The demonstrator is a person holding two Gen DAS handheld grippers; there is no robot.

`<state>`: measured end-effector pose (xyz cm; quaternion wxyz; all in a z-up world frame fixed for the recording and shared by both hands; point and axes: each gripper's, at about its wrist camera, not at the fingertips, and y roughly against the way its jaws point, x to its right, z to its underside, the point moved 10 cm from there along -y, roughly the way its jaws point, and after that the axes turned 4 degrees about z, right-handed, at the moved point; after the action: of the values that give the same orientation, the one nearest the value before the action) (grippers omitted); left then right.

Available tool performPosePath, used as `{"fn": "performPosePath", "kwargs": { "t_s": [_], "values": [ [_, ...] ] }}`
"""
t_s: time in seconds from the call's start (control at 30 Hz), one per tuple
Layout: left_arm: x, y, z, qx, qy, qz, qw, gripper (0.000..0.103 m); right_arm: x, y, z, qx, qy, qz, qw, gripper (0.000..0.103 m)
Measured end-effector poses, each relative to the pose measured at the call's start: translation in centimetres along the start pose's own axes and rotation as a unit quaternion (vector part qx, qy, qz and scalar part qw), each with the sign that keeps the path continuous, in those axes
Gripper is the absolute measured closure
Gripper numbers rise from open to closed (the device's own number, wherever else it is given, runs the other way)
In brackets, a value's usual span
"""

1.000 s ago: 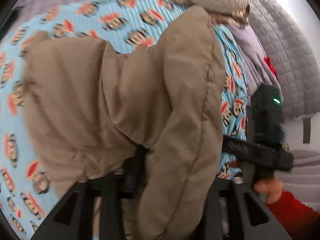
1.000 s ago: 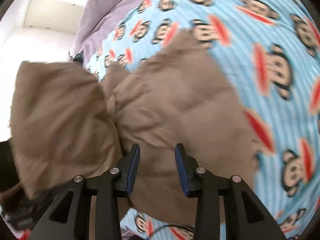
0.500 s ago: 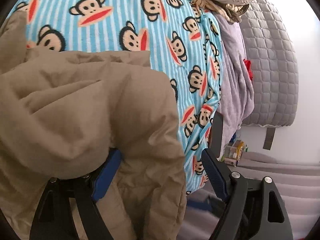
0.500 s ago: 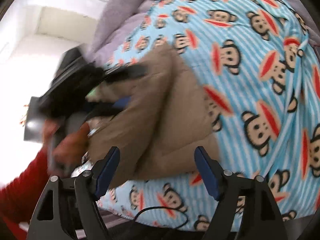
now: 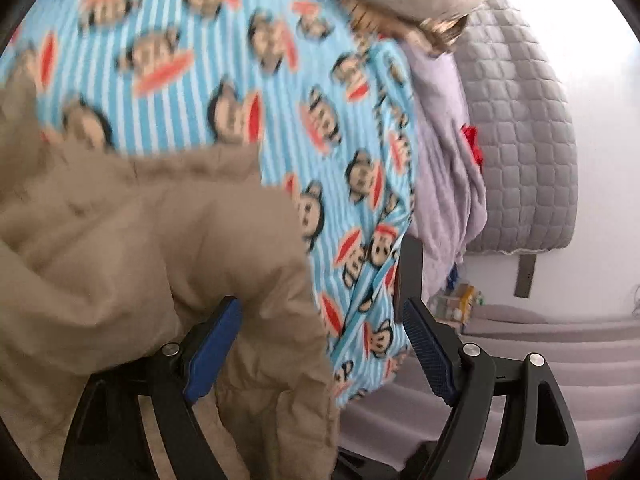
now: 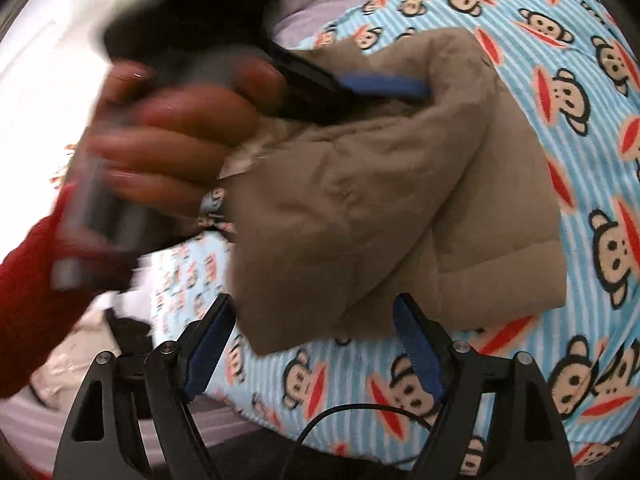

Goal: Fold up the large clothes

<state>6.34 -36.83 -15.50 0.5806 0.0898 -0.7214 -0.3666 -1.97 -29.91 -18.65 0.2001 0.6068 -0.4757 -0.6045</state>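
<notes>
Monkey-print blanket (image 6: 600, 160), tan jacket (image 6: 380, 208), grey quilt (image 5: 520, 140) beyond

Tan padded jacket (image 6: 392, 200) on a blue-striped monkey-print sheet (image 6: 580, 160); sleeve (image 6: 28, 304) looks red.

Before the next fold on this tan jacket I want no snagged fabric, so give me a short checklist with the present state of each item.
1. Left gripper open: ok. Its jaws have just been opening and stand wide apart.
2. Left gripper clear of the tan jacket: not ok. Fabric lies against its left pad and fills part of the gap.
3. Right gripper open: ok. Its jaws have just been opening; the jacket's near edge shows between them, unpressed.
4. Jacket resting on the monkey-print blanket: ok, bunched in a folded heap.
5. Fold edges lined up: cannot tell, the pictures are blurred.
</notes>
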Motion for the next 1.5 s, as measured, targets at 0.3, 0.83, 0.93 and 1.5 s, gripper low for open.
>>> {"fn": "performPosePath", "kwargs": {
  "t_s": [0.3, 0.83, 0.93, 1.5],
  "values": [
    [-6.6, 14.8, 0.0, 0.168, -0.096, -0.245, 0.95, 0.02, 7.4, 0.9, -1.2, 0.029, -0.123, 0.073, 0.989, 0.081],
    [-16.4, 10.7, -1.3, 0.171, -0.003, -0.3, 0.9385, 0.02, 6.8, 11.7, -6.1, 0.089, -0.052, 0.044, 0.994, 0.049],
    [-16.0, 10.4, -1.3, 0.17, -0.001, -0.313, 0.9344, 0.02, 5.5, 8.7, -7.9, 0.053, -0.033, 0.046, 0.997, 0.055],
    [-14.4, 7.7, -2.2, 0.162, -0.026, -0.349, 0.9228, 0.014, 14.6, 2.8, -8.6, -0.004, -0.167, -0.008, 0.986, 0.089]
  ]
}}
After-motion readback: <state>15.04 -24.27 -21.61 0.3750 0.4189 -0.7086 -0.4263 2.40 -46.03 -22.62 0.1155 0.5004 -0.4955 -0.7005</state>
